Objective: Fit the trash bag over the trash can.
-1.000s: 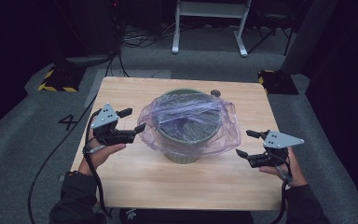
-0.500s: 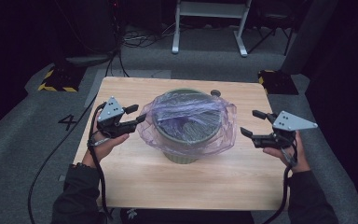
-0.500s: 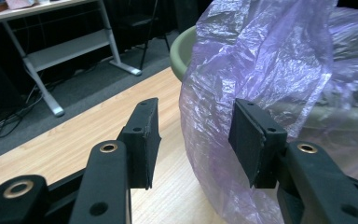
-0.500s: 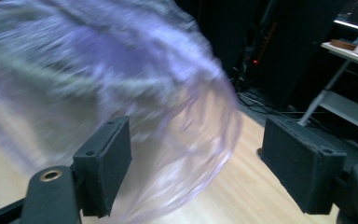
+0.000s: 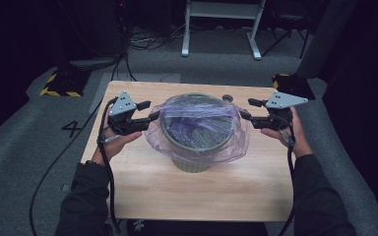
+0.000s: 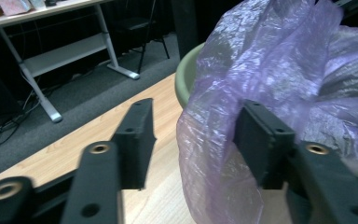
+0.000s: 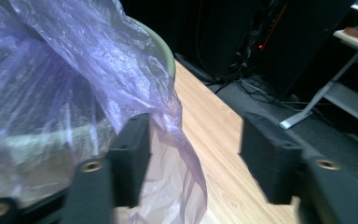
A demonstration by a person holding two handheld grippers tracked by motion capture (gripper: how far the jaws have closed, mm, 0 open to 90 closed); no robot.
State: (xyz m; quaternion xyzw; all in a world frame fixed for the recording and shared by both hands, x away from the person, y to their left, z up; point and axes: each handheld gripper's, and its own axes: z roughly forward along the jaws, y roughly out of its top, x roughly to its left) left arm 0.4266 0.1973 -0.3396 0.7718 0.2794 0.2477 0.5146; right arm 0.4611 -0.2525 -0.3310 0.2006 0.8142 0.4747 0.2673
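A green bin (image 5: pixel 193 163) stands mid-table with a purple plastic bag (image 5: pixel 202 123) stretched over its rim and hanging down its sides. My left gripper (image 5: pixel 150 110) is at the bag's left edge and my right gripper (image 5: pixel 247 109) at its right edge. Both point inward. The jaws of both have just been closing. In the left gripper view the bag (image 6: pixel 270 70) drapes over one jaw of the left gripper (image 6: pixel 193 126), with a gap to the other. In the right gripper view the bag's edge (image 7: pixel 121 60) hangs between the jaws of the right gripper (image 7: pixel 193 135), unpinched.
The wooden table (image 5: pixel 177 196) has bare board in front of the bin. A small dark round thing (image 5: pixel 227 98) lies at the far edge behind the bin. A white-legged desk (image 5: pixel 221 19) and floor cables lie beyond. A yellow-striped block (image 5: pixel 59 83) sits on the floor at left.
Both hands moved away from the person toward the bin's rim, the right one farther, from the front right up to the bag's right edge. Both pairs of jaws narrowed.
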